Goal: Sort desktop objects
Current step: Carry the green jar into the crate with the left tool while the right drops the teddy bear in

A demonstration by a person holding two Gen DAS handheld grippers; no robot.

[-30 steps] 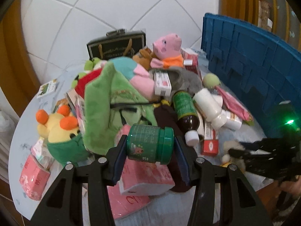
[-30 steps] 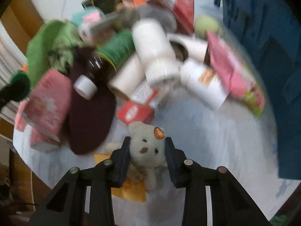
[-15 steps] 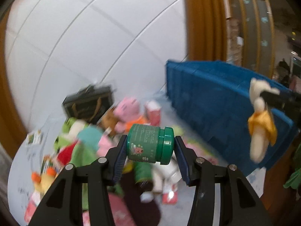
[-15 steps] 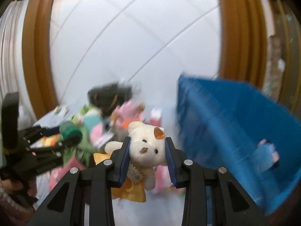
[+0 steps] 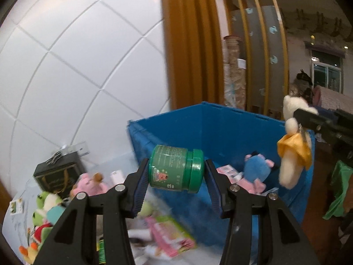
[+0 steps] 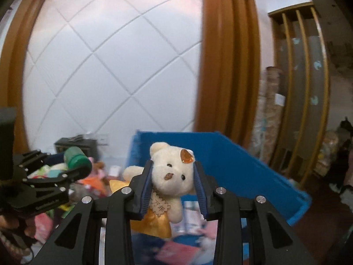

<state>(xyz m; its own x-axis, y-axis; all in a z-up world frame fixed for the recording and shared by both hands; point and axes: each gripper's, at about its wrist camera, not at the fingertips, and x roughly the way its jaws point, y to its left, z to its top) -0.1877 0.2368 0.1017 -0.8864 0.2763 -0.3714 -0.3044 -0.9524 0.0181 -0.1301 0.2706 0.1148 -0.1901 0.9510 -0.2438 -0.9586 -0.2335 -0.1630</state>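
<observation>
While a heap of plush toys and pink boxes (image 5: 55, 205) lies on the pale table (image 5: 21, 196) at the left, the left gripper (image 5: 175, 173) clamps a round green plastic jar (image 5: 175, 169) sideways, lid to the right, above the near left wall of the blue plastic bin (image 5: 218, 130). Inside the bin lies what seems a blue-and-pink plush (image 5: 257, 170). Further right, the right gripper (image 6: 173, 181) squeezes the head of a cream teddy bear in a yellow satin dress (image 6: 171, 173) over the bin's right rim.
</observation>
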